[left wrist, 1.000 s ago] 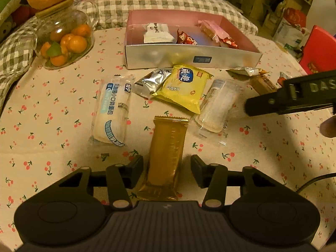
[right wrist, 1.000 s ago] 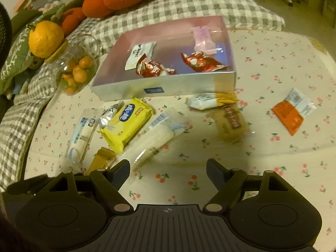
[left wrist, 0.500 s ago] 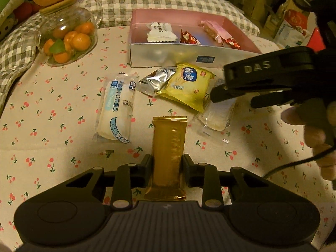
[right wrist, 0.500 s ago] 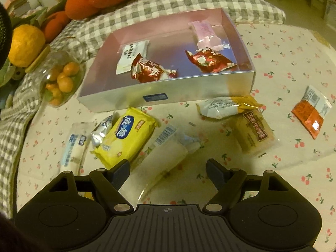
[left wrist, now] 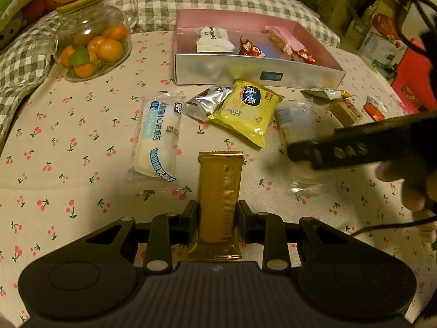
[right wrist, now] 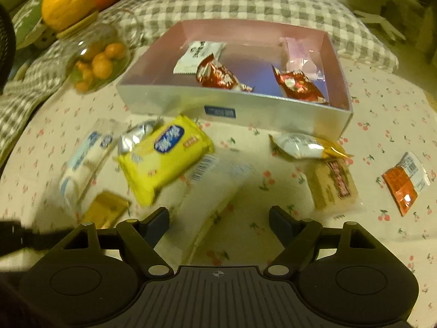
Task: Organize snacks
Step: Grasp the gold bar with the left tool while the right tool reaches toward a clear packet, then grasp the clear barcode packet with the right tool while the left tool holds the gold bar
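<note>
- Gold bar (left wrist: 220,191) lies on the surface, long axis pointing toward the box (left wrist: 256,71), short of it.
- Left tool (left wrist: 218,217) tilts down, clamped on the bar's near end.
- Right tool (right wrist: 219,220) tilts down, jaws wide, over a clear packet (right wrist: 210,191), not gripping.

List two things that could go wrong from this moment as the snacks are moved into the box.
1. The left gripper pinches the long gold foil bar only near one end, so it may droop or slip when lifted.
2. The open right gripper hovers over the clear plastic packet, beside the yellow biscuit pack; it could nudge that.
</note>
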`<act>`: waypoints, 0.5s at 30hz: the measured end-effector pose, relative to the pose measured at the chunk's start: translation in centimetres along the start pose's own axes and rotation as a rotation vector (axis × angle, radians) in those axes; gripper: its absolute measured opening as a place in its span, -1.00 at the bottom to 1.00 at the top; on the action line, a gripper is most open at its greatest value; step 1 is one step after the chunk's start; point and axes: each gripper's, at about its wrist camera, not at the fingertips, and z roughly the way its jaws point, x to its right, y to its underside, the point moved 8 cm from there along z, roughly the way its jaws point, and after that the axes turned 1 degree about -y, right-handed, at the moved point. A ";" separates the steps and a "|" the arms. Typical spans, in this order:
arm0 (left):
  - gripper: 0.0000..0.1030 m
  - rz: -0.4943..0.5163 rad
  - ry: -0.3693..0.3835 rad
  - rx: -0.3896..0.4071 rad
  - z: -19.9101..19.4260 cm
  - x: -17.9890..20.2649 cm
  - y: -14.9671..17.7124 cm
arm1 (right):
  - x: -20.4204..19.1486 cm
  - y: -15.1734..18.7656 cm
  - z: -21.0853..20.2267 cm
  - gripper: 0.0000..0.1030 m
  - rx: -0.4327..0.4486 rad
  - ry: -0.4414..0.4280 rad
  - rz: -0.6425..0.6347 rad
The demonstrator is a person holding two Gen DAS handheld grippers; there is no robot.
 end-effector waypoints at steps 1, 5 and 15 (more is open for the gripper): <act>-0.46 -0.001 0.000 0.000 0.0 0.0 0.0 | 0.3 0.3 -0.2 0.59 -0.005 -0.004 -0.006; -0.46 -0.004 0.000 0.003 -0.1 0.0 -0.1 | 1.3 1.0 -0.9 0.58 -0.030 0.001 -0.012; -0.46 -0.010 0.002 0.003 0.0 0.3 -0.2 | 0.1 0.8 -0.9 0.51 -0.022 -0.031 -0.034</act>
